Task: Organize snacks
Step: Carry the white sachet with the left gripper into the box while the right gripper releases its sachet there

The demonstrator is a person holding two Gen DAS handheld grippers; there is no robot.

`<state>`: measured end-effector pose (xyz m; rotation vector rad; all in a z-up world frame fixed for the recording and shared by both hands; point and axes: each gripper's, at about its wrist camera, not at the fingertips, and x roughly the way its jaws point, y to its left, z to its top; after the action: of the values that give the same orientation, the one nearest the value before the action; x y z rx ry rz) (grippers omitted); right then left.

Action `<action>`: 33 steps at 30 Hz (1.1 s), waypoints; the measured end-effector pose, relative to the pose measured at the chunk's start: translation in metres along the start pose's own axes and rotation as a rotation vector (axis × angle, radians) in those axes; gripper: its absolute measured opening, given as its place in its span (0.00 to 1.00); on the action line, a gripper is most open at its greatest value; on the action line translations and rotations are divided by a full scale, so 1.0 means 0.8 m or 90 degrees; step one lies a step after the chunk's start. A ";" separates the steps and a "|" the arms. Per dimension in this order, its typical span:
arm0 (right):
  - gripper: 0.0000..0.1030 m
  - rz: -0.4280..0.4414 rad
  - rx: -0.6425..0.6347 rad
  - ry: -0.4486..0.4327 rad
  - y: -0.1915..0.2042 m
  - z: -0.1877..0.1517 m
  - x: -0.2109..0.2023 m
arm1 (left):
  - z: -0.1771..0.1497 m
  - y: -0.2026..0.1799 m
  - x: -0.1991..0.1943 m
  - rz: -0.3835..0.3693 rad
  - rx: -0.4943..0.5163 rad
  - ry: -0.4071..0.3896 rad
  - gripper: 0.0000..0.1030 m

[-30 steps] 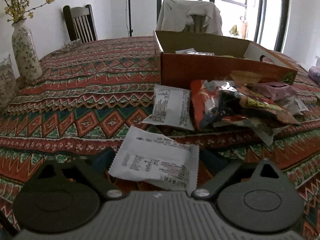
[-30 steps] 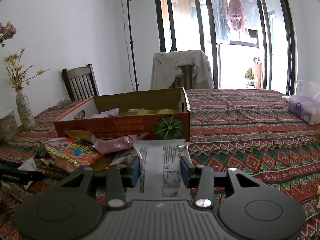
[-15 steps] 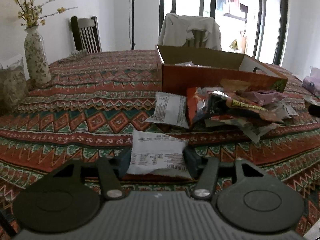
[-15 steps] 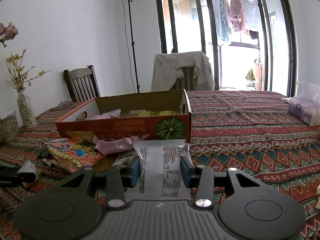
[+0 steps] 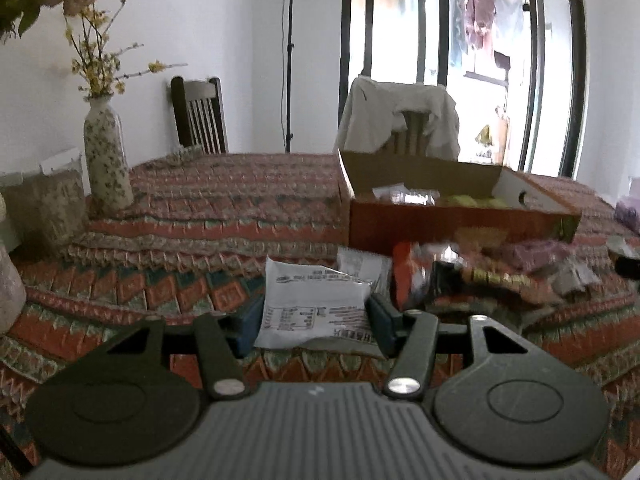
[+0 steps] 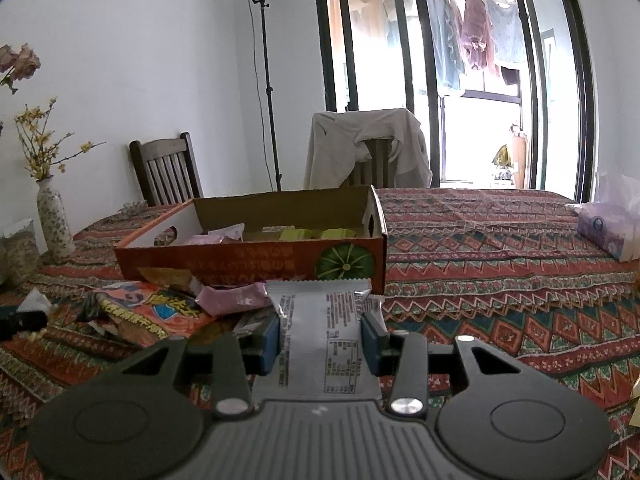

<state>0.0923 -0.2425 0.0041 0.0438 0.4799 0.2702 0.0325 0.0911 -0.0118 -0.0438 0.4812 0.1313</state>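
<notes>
Snack sorting at mid-stage on a patterned tablecloth [image 5: 208,216]: the left gripper [image 5: 316,316] has its blue pads pressed to both edges of a white snack packet [image 5: 312,304], carried clear of the cloth, while the right gripper [image 6: 320,336] is clamped narrowly on a second white packet [image 6: 320,332]. The cardboard box [image 6: 256,260] (a few packets already inside) stands just beyond the loose heap of wrappers [image 6: 152,308]. Next, judging by the layout, each packet must travel over the near wall and be released inside.
</notes>
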 end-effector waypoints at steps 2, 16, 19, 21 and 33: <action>0.40 0.000 -0.004 -0.005 0.002 0.004 0.001 | 0.009 -0.002 0.000 -0.001 -0.003 -0.013 0.55; 0.40 -0.005 -0.028 -0.064 0.016 0.072 0.035 | 0.091 -0.048 0.028 -0.050 -0.016 -0.110 0.55; 0.40 -0.006 -0.032 -0.072 0.020 0.087 0.049 | 0.103 -0.062 0.038 -0.063 -0.015 -0.118 0.55; 0.40 -0.005 -0.035 -0.075 0.023 0.098 0.060 | 0.113 -0.072 0.049 -0.069 -0.013 -0.120 0.55; 0.40 -0.003 -0.020 -0.081 0.030 0.143 0.127 | 0.154 -0.108 0.113 -0.082 -0.036 -0.126 0.55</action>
<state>0.2259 -0.1896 0.0622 0.0297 0.3497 0.2691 0.1801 0.0246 0.0564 -0.1163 0.2764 0.0227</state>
